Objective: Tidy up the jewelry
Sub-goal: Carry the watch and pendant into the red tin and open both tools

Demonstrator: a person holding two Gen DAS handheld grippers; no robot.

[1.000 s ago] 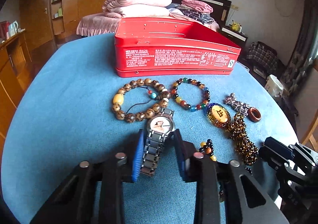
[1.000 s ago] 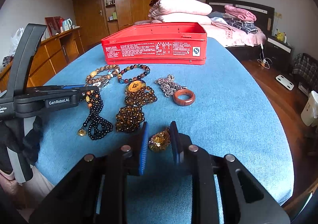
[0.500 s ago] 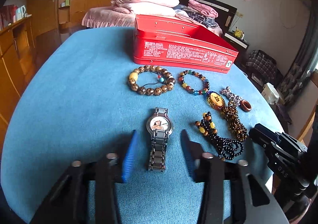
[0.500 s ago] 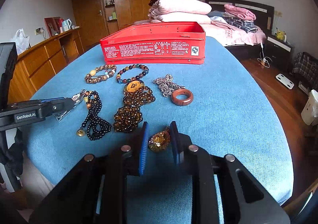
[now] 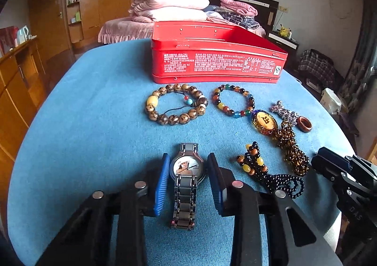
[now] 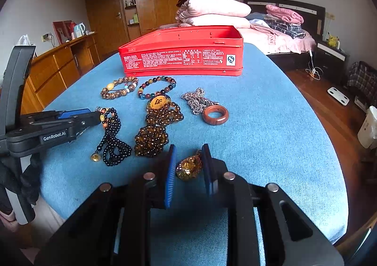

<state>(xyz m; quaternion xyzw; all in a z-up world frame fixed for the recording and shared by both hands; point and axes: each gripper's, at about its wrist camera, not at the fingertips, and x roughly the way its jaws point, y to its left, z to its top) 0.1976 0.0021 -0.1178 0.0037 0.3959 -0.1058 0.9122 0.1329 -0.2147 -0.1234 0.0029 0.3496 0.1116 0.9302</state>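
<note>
A metal watch (image 5: 186, 171) lies on the blue tablecloth between the blue pads of my left gripper (image 5: 188, 171), which is open around the watch face. My right gripper (image 6: 188, 167) is shut on a small amber-gold charm (image 6: 189, 167). An open red tin box (image 5: 216, 53) stands at the back, also in the right wrist view (image 6: 183, 56). In front of it lie a brown wooden bead bracelet (image 5: 175, 106), a multicolour bead bracelet (image 5: 233, 103), an amber necklace with oval pendant (image 5: 265, 121), a black bead necklace (image 5: 271, 171), a silver chain (image 6: 196, 101) and a brown ring (image 6: 215, 114).
The table edge (image 6: 329, 171) drops off to the right over a wooden floor. A wooden cabinet (image 6: 59, 63) stands to the left. A bed with folded blankets (image 6: 212, 11) is behind the table. The left gripper's body (image 6: 51, 124) lies at the left beside the black beads.
My left gripper pulled back from the watch and opened, then moved forward again so its pads flank the watch face. My right gripper stayed shut on the charm, almost still.
</note>
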